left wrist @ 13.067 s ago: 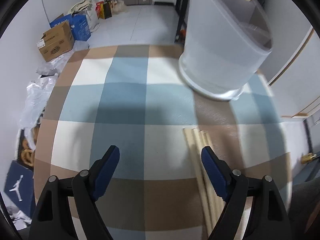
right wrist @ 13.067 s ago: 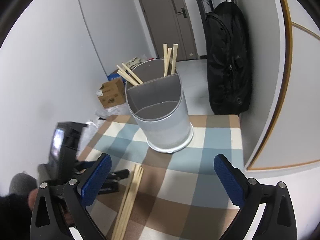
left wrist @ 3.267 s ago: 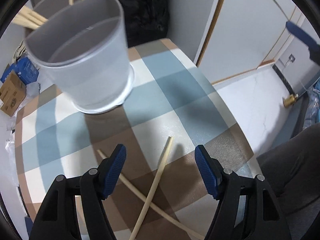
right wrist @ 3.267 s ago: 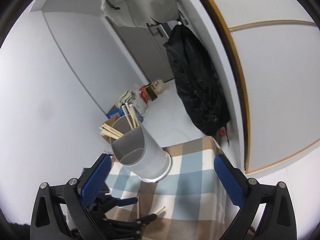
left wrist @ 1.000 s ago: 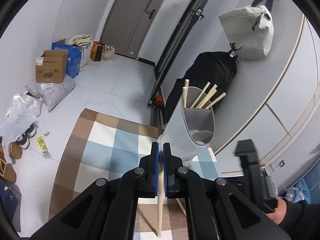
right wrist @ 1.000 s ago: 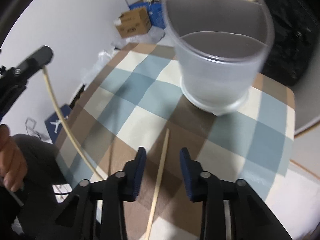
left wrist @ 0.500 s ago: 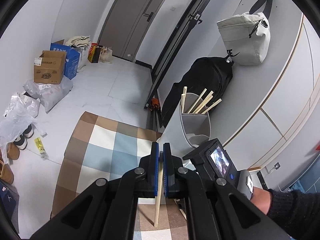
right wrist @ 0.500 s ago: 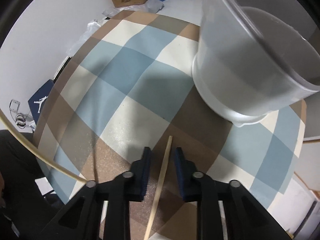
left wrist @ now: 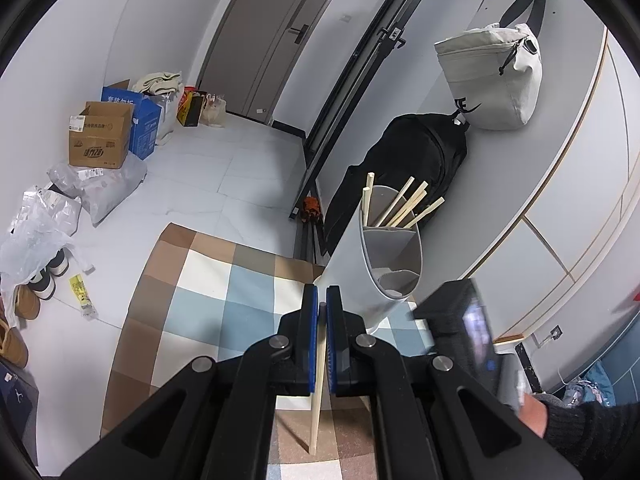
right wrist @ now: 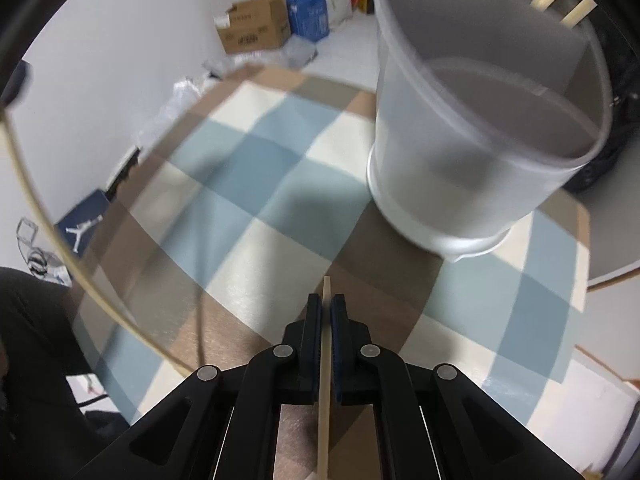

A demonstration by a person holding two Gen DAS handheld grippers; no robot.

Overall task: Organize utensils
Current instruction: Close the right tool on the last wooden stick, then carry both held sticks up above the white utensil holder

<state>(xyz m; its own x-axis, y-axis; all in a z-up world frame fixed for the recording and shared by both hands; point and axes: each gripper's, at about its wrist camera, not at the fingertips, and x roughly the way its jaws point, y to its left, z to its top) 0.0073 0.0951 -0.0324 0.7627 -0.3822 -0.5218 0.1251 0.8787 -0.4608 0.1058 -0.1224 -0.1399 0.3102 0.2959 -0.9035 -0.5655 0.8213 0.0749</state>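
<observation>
My left gripper [left wrist: 321,300] is shut on a pale wooden chopstick [left wrist: 316,416], which hangs down over the checked tablecloth [left wrist: 200,300]. My right gripper [right wrist: 327,304] is shut on a second chopstick [right wrist: 325,400], whose tip pokes out just past the pads, low over the cloth. The translucent grey utensil holder [right wrist: 472,128] stands right of and beyond the right gripper, with several chopsticks [left wrist: 404,204] in its back compartment. In the left wrist view the holder [left wrist: 384,264] is just right of my left fingers. The left chopstick shows as a curved line [right wrist: 36,208] at the right wrist view's left edge.
A person's hand and dark sleeve [left wrist: 560,420] hold the right gripper's body [left wrist: 464,332]. Cardboard and blue boxes [left wrist: 100,140], plastic bags and shoes lie on the floor left of the table. A black bag [left wrist: 412,160] and a white bag [left wrist: 492,80] hang behind the holder.
The right gripper's jaws closed from open around the chopstick on the cloth to shut on it. The left gripper kept its chopstick and hardly moved.
</observation>
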